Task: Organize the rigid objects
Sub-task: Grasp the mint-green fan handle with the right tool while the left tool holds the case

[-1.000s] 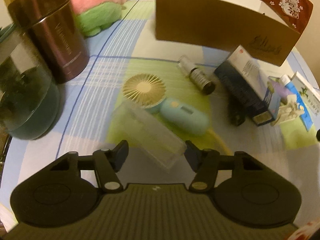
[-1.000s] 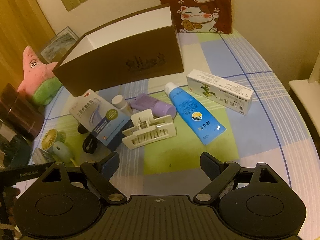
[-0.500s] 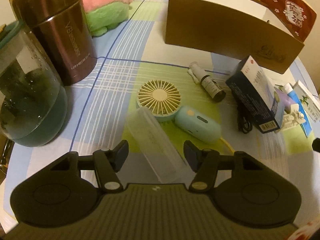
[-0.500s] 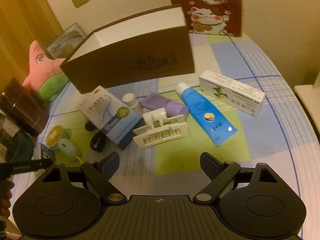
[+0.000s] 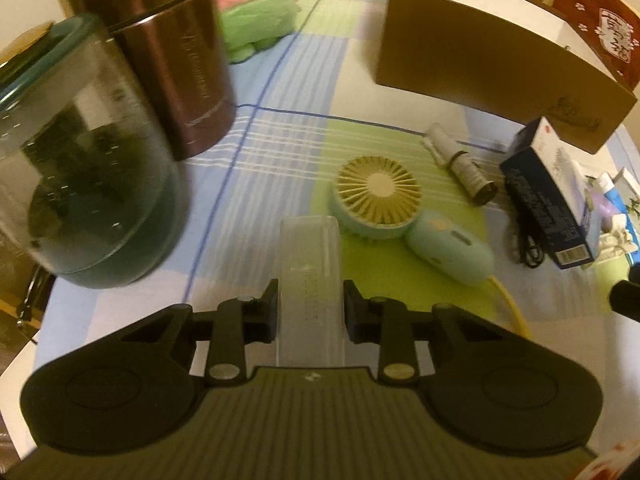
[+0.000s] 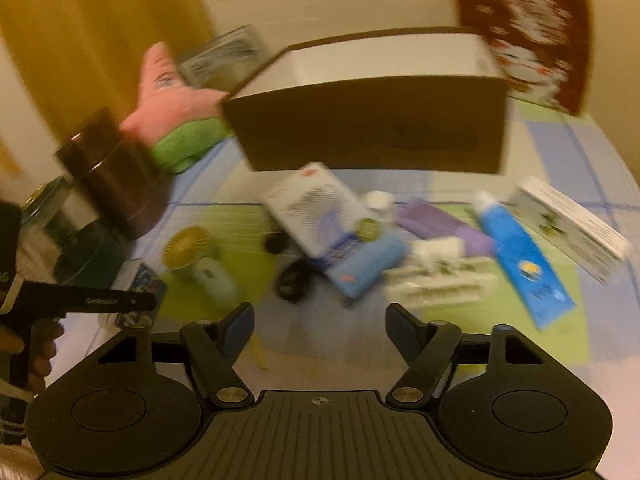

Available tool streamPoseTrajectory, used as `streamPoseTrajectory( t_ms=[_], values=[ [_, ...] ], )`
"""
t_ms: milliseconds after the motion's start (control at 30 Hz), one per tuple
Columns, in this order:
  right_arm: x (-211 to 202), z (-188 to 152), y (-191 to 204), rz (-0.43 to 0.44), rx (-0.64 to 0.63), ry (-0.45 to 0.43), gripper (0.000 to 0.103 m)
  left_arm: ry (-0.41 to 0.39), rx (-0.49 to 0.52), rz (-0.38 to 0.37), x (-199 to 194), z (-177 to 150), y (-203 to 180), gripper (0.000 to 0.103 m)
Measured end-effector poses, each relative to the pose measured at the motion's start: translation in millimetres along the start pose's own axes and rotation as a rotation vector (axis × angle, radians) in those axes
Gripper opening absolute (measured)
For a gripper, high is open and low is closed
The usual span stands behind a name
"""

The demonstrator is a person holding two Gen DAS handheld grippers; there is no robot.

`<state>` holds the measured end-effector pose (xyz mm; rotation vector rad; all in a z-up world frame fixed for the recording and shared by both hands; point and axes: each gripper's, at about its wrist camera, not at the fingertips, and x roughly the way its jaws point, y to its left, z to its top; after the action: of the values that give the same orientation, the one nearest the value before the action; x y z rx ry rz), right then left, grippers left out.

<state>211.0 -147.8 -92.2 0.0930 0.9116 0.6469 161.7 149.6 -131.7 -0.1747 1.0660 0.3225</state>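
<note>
My left gripper (image 5: 310, 306) is shut on a clear plastic case (image 5: 310, 256), its fingers pressed on both long sides near the case's near end. The case lies along the fingers and points at a small hand fan (image 5: 376, 196) with a mint handle (image 5: 450, 246). My right gripper (image 6: 319, 330) is open and empty above the table's front. Ahead of it lie a white comb-like clip (image 6: 438, 280), a blue tube (image 6: 520, 248), a white carton (image 6: 570, 226), a purple tube (image 6: 444, 226) and a blue-white box (image 6: 320, 208). The open brown box (image 6: 372, 128) stands behind them.
A dark maroon canister (image 5: 176, 56) and a glass jar (image 5: 80, 168) stand left of the left gripper. A small dark bottle (image 5: 464, 168), a black cable (image 5: 528, 240) and a dark blue box (image 5: 548, 200) lie to its right. A pink and green plush (image 6: 176, 108) sits at the back left.
My left gripper has moved forward over the clear case and closed on it; the case now lies straight between the fingers. My right gripper has swung left, the view blurring, and stays open.
</note>
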Motion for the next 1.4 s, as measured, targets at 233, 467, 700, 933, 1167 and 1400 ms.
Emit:
streamPoseTrajectory(
  t_ms=[233, 467, 700, 933, 1167, 1400],
  values=[
    [42.8, 9.7, 50.6, 0.116, -0.178, 0.011, 0.056, -0.001, -0.012, 0.026, -2.2, 4.3, 11.3, 0.029],
    [88.1, 21.1, 89.7, 0.171, -0.309, 0.046, 0.052, -0.006, -0.014, 0.018, -0.2, 9.3, 12.7, 0.029],
    [124.9, 26.0, 105.1, 0.156, -0.386, 0.104, 0.049, -0.002, -0.011, 0.011, 5.6, 14.1, 14.4, 0.029],
    [144.3, 24.0, 113.6, 0.142, -0.413, 0.121, 0.040, 0.008, -0.009, 0.012, 10.3, 15.7, 15.6, 0.029],
    [144.2, 18.6, 119.3, 0.117, -0.464, 0.109, 0.037, 0.009, -0.012, 0.012, 9.4, 15.1, 15.5, 0.029],
    [130.7, 9.8, 119.5, 0.100, -0.444, 0.109, 0.035, 0.007, -0.008, 0.002, 1.3, 7.5, 7.7, 0.029]
  ],
)
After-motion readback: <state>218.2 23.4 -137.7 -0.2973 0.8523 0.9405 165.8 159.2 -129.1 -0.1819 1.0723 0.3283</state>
